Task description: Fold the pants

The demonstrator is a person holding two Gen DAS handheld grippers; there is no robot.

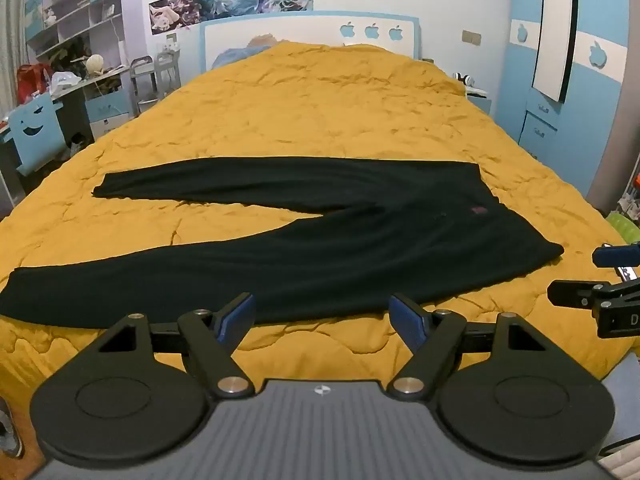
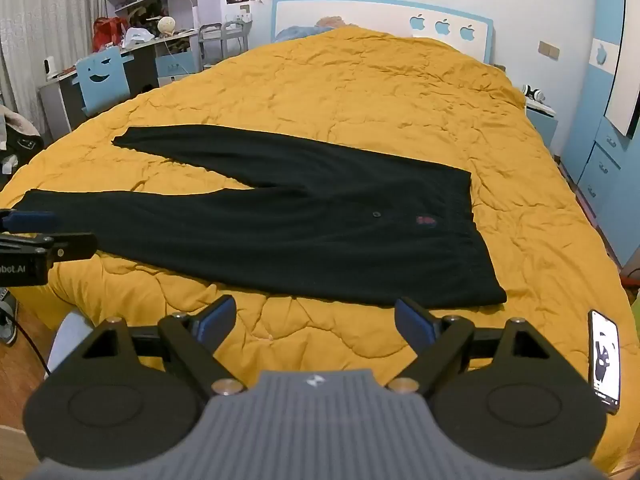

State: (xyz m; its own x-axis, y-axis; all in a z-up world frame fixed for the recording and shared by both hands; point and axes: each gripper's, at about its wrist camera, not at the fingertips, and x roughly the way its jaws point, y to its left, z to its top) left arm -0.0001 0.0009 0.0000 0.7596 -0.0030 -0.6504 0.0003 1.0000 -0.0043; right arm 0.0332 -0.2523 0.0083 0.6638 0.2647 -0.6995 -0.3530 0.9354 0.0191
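Black pants [image 1: 304, 248] lie flat on a yellow quilt [image 1: 312, 112], legs spread in a V toward the left, waistband at the right. The right wrist view shows the same pants [image 2: 320, 224] with a small red patch near the waist. My left gripper [image 1: 322, 312] hovers open over the near edge of the bed, just short of the near leg, nothing between its blue pads. My right gripper [image 2: 314, 318] is open too, above the quilt [image 2: 360, 92] in front of the waist corner, holding nothing. Each gripper shows at the edge of the other's view.
A phone [image 2: 605, 362] with a lit screen lies on the quilt at the near right. A desk with a blue chair [image 1: 34, 132] and shelves stands left of the bed. A headboard [image 1: 312, 28] is at the far end, blue wardrobes [image 1: 568, 80] on the right.
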